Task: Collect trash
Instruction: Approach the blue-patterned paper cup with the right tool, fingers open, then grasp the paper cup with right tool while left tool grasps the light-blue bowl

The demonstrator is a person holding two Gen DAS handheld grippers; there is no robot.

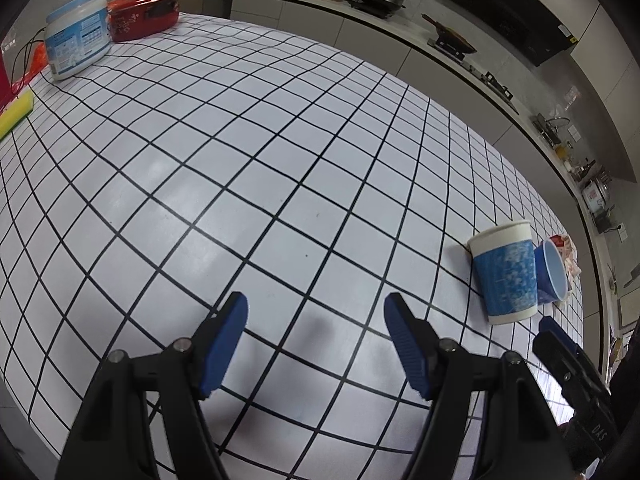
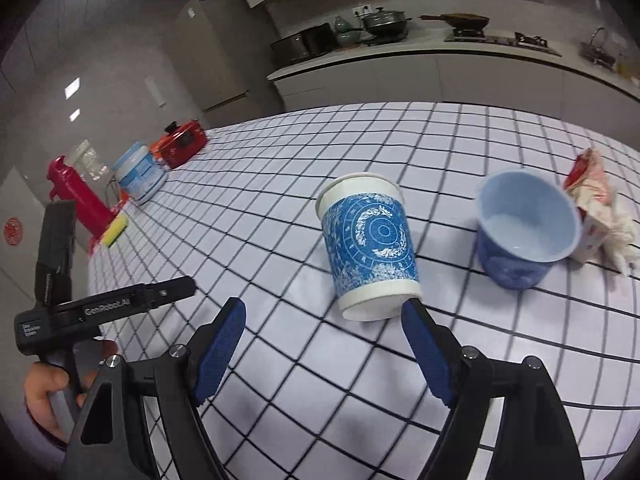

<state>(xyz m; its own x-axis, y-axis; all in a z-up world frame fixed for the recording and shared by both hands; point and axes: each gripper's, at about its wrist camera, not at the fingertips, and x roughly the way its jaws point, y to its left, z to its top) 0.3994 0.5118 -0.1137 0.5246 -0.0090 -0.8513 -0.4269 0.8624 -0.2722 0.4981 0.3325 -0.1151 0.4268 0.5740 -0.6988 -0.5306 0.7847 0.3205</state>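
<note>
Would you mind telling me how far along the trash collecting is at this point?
Nothing looks collected yet. The paper cup, the blue cup and the crumpled wrapper all sit on the table. In hand: nothing; the right gripper is open just short of the paper cup, and the left gripper is open over bare cloth. Left to do: all three pieces. No bin is visible.

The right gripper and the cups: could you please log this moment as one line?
right gripper: open, empty | paper cup: upside down, just ahead | blue cup: upright, beyond | left gripper: open, empty
</note>
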